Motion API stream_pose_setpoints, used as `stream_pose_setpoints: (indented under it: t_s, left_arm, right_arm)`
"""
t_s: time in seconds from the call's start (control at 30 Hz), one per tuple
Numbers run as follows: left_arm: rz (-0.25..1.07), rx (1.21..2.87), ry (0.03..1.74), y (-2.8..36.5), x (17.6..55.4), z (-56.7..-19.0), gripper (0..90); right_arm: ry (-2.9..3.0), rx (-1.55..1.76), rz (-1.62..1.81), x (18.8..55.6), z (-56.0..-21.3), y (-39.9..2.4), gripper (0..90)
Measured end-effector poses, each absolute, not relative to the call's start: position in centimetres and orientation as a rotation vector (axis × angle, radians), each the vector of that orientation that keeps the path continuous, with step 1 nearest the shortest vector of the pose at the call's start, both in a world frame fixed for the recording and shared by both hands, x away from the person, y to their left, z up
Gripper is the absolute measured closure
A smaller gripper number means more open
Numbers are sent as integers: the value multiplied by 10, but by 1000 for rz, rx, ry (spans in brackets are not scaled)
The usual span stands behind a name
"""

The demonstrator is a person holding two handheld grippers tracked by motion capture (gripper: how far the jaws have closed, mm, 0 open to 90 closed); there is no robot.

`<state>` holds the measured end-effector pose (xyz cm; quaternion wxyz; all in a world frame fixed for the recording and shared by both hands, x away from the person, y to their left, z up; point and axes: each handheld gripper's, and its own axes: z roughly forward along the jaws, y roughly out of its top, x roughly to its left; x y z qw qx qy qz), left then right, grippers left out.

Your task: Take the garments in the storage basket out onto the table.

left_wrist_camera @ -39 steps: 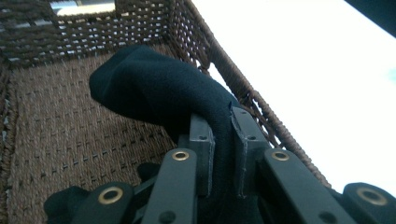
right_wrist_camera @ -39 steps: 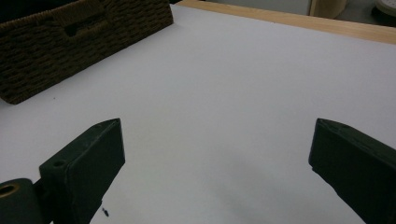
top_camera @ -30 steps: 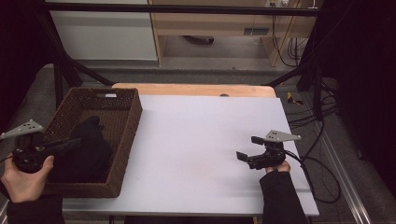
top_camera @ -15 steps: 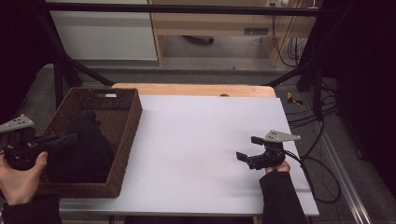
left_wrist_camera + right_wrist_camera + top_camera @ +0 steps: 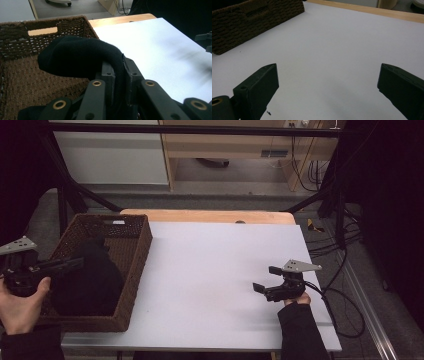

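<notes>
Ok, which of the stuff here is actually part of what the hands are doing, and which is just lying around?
In use:
- black cloth, pinched in the left gripper
- wicker basket, which the cloth hangs over
- white table
- right gripper, fingers spread and holding nothing

Lying about:
- cables on the floor
- cabinet behind the table

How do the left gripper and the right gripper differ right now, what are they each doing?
The left gripper is shut on a black cloth, while the right gripper stands open with nothing between its jaws. The left gripper is over the brown wicker basket, while the right gripper is over the bare white tabletop. Both are black, two-jawed and hand-held.
</notes>
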<state>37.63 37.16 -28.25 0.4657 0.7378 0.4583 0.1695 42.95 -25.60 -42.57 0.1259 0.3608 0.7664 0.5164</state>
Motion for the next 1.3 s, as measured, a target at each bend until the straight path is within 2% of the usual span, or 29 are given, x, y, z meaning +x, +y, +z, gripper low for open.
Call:
stream_pose_setpoints:
  t_s: [1.3]
  left_arm:
    - [435,1788,1036,366,386,-240,798]
  right_arm:
    - [2233,1052,1499,430,-426,-256,37]
